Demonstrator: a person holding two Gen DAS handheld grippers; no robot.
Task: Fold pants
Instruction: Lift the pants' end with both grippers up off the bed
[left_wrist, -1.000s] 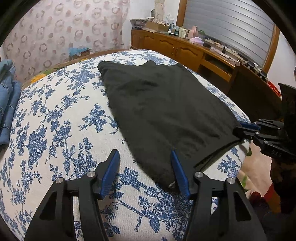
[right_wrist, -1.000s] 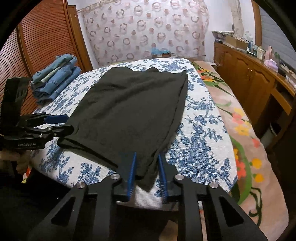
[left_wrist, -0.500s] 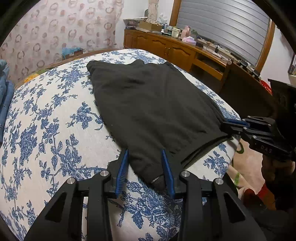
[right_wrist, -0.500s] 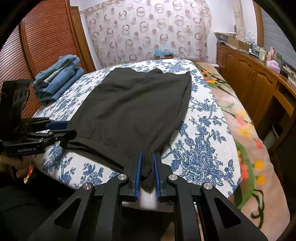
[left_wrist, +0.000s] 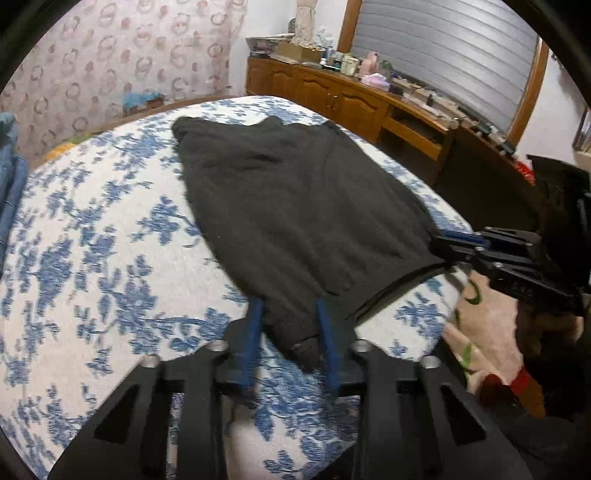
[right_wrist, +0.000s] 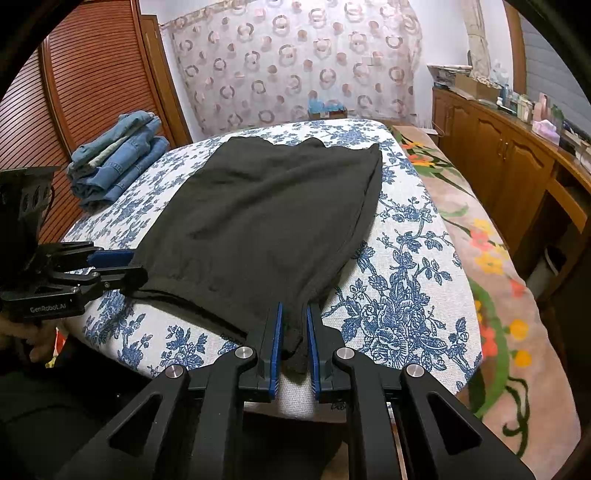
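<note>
Black pants (left_wrist: 295, 206) lie flat on a bed with a blue-flowered white cover (left_wrist: 92, 258); they also show in the right wrist view (right_wrist: 266, 221). My left gripper (left_wrist: 290, 321) is shut on the near left corner of the pants at the bed's near edge. My right gripper (right_wrist: 293, 325) is shut on the near right corner. Each gripper shows in the other's view, the right one (left_wrist: 454, 243) and the left one (right_wrist: 122, 266), both clamped on the cloth's near edge.
A stack of folded blue jeans (right_wrist: 118, 166) lies at the bed's far left. A wooden sideboard (left_wrist: 351, 99) with clutter runs along the right wall. A flowered rug (right_wrist: 498, 295) covers the floor to the right of the bed. A slatted wooden wardrobe (right_wrist: 92, 74) stands on the left.
My left gripper went from wide open to closed on the pants' corner. My right gripper tightened on its corner. Both have lifted the near edge slightly.
</note>
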